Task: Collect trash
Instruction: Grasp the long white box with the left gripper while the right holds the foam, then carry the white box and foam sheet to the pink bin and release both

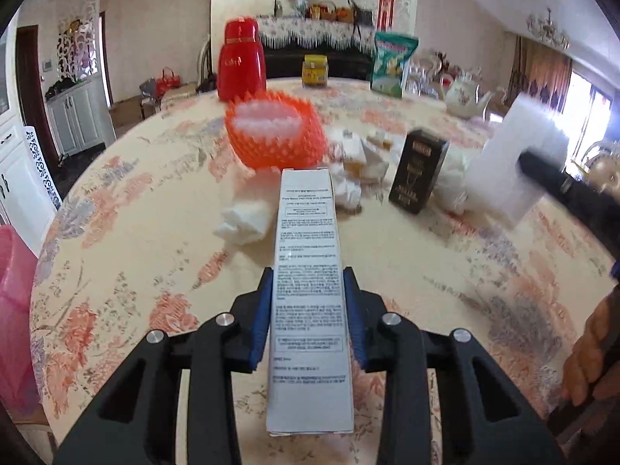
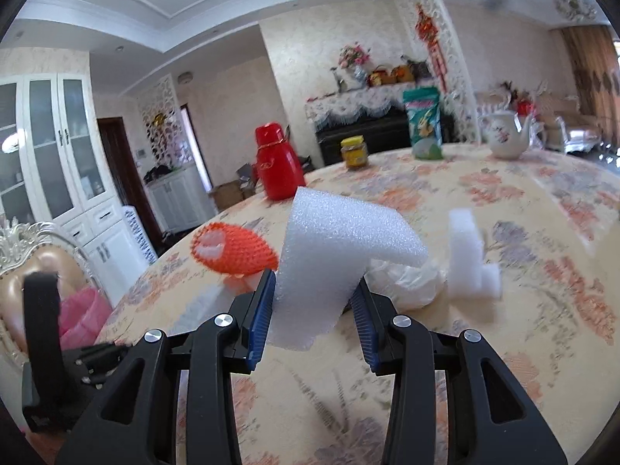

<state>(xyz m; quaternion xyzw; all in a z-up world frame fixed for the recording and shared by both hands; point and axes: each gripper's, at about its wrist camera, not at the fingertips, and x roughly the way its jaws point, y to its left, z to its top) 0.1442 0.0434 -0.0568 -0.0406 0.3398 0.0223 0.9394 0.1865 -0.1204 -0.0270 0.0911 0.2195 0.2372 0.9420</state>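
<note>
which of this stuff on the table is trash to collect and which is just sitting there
Trash: eye cream box in left gripper; foam sheet in right gripper; crumpled tissues; foam block.

Just sitting there: red thermos, teapot, yellow jar, snack bag.

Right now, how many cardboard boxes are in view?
2. The white box is between the left gripper's jaws; the black box stands on the table. Tissues may hide more.
</note>
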